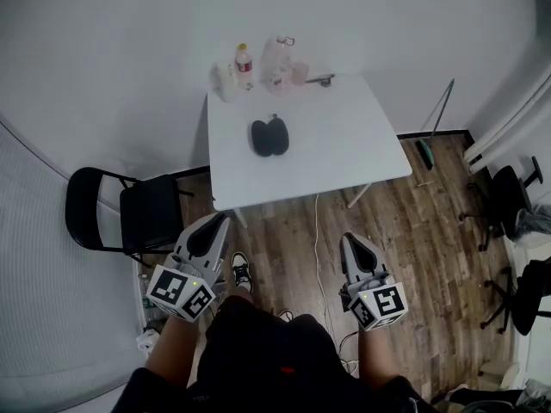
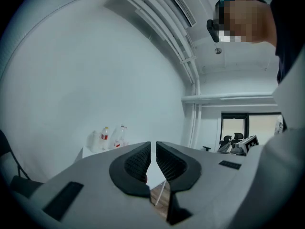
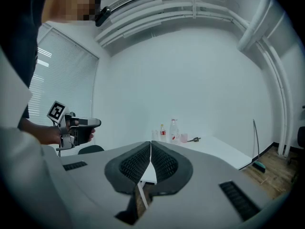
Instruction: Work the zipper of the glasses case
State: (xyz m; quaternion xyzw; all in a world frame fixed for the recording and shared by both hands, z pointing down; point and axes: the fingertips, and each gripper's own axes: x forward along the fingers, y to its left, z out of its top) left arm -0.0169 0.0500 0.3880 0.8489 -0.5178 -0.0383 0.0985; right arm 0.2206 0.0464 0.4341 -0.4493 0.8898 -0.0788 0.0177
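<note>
Left fingers [image 2: 135, 163] and right fingers [image 3: 164, 162] are together and empty. The glasses case [image 1: 269, 136] is well ahead on the bench [image 1: 344, 157]. If I arrive shut, I just shove it and miss the zipper.

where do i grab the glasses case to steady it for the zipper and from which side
Probably the near end of one lobe, from above. The glasses case lies flat on the white table as two dark lobes side by side, each longer than wide, so pinch across the width. The small tab at its far end may be the pull; too small to tell.
</note>
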